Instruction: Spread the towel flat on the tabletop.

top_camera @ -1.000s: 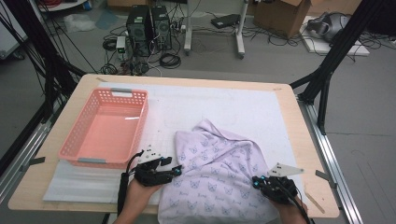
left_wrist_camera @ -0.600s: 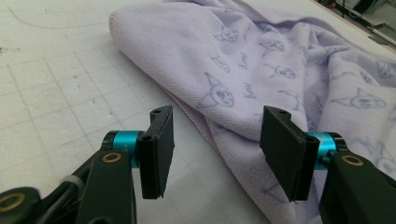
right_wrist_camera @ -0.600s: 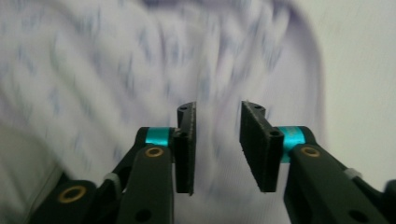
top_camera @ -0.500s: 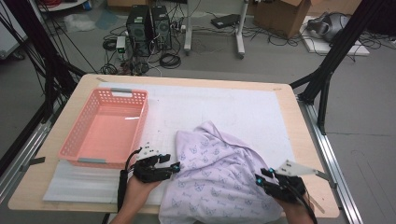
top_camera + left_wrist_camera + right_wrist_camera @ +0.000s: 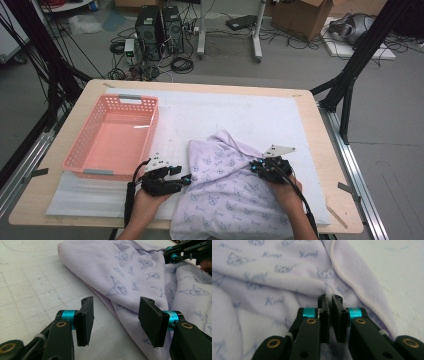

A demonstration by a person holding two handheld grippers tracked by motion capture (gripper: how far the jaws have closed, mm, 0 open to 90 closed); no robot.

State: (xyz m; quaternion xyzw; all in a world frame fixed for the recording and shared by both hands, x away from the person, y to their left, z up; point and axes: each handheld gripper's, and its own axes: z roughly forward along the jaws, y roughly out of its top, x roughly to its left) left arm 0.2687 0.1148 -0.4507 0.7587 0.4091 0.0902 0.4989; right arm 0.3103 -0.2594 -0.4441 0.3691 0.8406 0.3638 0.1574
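Note:
A lilac cloth (image 5: 230, 185) printed with small cat faces lies crumpled on the white mat, its near end hanging over the table's front edge. My right gripper (image 5: 256, 167) sits on the cloth's right half. Its jaws have just been closing, and in the right gripper view the gripper (image 5: 330, 298) is shut on a pinched ridge of the cloth (image 5: 287, 287). My left gripper (image 5: 186, 180) rests at the cloth's left edge. In the left gripper view this gripper (image 5: 116, 315) stands open, the cloth's hem (image 5: 120, 290) running between the jaws without touching the pads.
A pink plastic basket (image 5: 112, 140) stands empty at the left of the white foam mat (image 5: 225, 110). The wooden table (image 5: 325, 150) ends just right of the mat. Computer towers, cables and black frame legs stand on the floor beyond.
My right gripper has moved left and away from the person, onto the cloth, and the cloth's right side has bunched inward with it. The left gripper has stayed put.

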